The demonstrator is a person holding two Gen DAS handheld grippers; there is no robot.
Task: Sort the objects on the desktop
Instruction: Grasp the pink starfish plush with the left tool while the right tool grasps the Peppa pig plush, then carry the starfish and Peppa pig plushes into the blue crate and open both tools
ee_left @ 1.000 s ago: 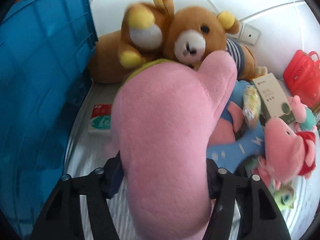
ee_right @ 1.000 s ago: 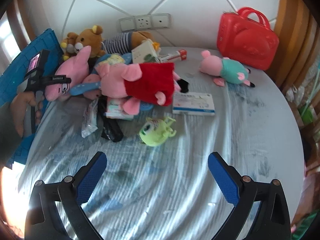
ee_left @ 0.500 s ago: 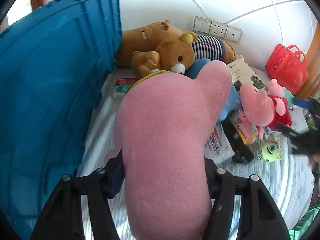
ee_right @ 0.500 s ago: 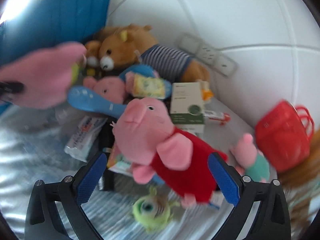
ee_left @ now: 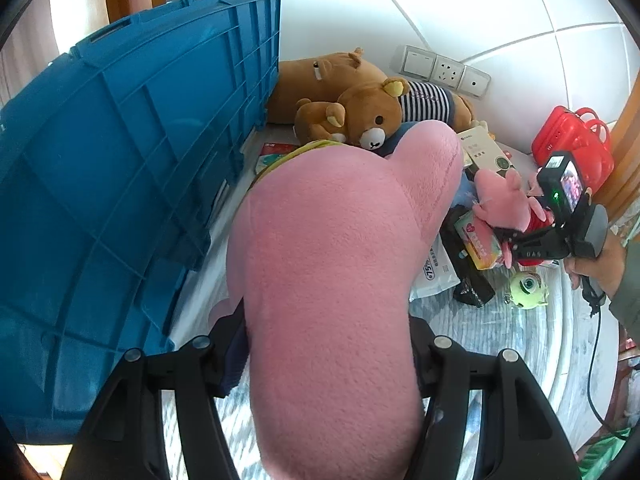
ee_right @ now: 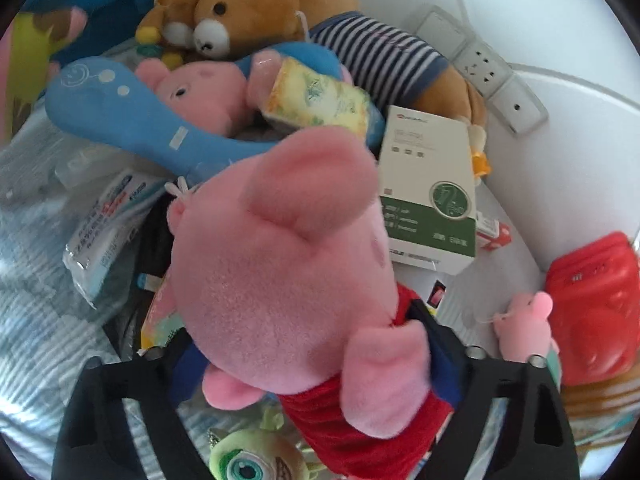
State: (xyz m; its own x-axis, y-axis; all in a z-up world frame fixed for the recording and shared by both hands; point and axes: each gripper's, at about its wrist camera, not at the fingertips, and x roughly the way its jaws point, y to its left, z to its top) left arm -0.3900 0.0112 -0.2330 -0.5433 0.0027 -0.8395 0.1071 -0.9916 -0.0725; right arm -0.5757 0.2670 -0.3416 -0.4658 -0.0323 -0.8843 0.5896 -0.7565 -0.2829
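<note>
Left claw (ee_left: 328, 360): fingers spread wide, clamped on either side of a large pink plush (ee_left: 332, 280), which fills the gap between them. Right claw (ee_right: 308, 364): closed around a red-dressed pig plush (ee_right: 288, 264) at the body. From the left wrist view, the right hand (ee_left: 596, 268) grips its handle, wrist entering from the right edge.

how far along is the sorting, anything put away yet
Nothing visibly sorted; the blue crate's inside is hidden. In hand: left gripper grips a big pink plush, right gripper a red-dressed pig plush. Left: teddy bear, white-green box, wipes pack.
</note>
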